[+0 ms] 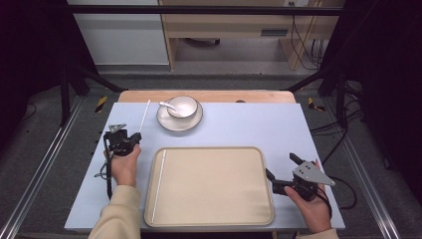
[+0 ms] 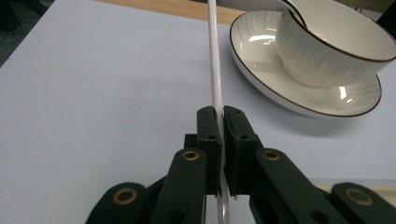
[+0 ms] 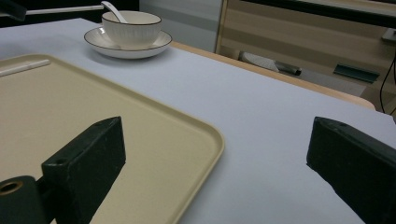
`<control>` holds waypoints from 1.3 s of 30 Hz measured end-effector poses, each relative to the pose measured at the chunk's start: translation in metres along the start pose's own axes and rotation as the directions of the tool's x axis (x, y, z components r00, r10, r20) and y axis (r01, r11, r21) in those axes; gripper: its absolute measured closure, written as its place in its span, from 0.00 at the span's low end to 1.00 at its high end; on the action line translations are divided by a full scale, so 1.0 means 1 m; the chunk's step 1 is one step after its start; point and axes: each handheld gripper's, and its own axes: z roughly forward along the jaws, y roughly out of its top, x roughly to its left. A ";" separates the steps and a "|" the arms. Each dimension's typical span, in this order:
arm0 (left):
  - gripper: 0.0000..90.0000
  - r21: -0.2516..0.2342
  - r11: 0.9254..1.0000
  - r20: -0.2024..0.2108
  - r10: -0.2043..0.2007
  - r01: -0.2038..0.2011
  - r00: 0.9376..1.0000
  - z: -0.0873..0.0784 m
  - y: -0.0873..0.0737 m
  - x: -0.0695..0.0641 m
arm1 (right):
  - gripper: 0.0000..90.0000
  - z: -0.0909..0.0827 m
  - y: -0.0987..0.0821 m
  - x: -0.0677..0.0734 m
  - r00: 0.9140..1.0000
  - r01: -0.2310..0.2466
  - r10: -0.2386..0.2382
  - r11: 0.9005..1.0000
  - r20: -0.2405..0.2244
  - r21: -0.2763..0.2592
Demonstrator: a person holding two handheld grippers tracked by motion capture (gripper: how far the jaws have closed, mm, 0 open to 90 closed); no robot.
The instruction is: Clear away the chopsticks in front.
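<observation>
My left gripper [image 1: 135,137] is at the left of the table, shut on a thin white stick [image 1: 145,115] that points away toward the far edge. In the left gripper view the jaws [image 2: 219,135] pinch the stick [image 2: 214,60] near its close end. A second white stick [image 1: 159,183] lies along the left side of the beige tray [image 1: 214,219]. My right gripper [image 1: 281,166] rests by the tray's right edge, open, with nothing between its jaws [image 3: 217,154]. The right gripper view shows the tray's near corner [image 3: 205,135] below them.
A white bowl [image 1: 183,106] with a spoon [image 1: 166,104] stands on a saucer [image 1: 171,124] at the back middle, close to the held stick's far end. The blue-grey mat [image 1: 278,124] covers the table. Dark frame posts stand at both sides.
</observation>
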 end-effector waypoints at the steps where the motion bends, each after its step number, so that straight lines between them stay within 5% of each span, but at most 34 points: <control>1: 0.95 -0.004 1.000 0.005 -0.007 0.007 1.000 -0.003 -0.003 0.001 | 0.05 0.000 0.000 0.000 1.000 -0.001 0.001 1.000 0.000 0.000; 7: 0.95 -0.040 0.998 0.041 -0.046 0.048 0.998 -0.025 -0.016 0.002 | 0.05 -0.001 -0.001 -0.001 1.000 -0.014 0.014 1.000 -0.005 -0.004; 9: 0.95 -0.051 0.998 0.041 -0.032 0.034 0.999 -0.030 -0.019 0.000 | 0.05 -0.003 -0.002 -0.003 0.998 -0.068 0.068 0.997 -0.017 -0.025; 11: 0.95 -0.061 0.998 0.036 -0.011 0.014 0.999 -0.034 -0.022 -0.004 | 0.05 -0.003 -0.003 -0.005 0.999 -0.053 0.053 0.998 0.002 -0.017; 13: 0.95 -0.065 0.997 0.071 -0.046 0.051 0.996 -0.035 -0.027 -0.006 | 0.05 -0.003 -0.004 -0.007 0.999 -0.048 0.049 0.999 0.018 -0.010; 19: 0.95 -0.080 0.995 0.085 -0.057 0.064 0.995 -0.049 -0.046 -0.016 | 0.05 -0.004 -0.004 -0.008 0.999 -0.041 0.042 0.999 0.017 -0.011; 30: 0.95 -0.113 0.993 0.053 -0.029 0.034 0.998 -0.095 -0.076 -0.035 | 0.05 -0.006 -0.002 0.000 1.000 -0.013 0.013 1.000 0.013 -0.008; 39: 0.95 -0.118 0.993 0.074 -0.008 0.017 0.997 -0.110 -0.088 -0.055 | 0.05 -0.005 -0.002 0.000 1.000 -0.011 0.011 1.000 0.011 -0.005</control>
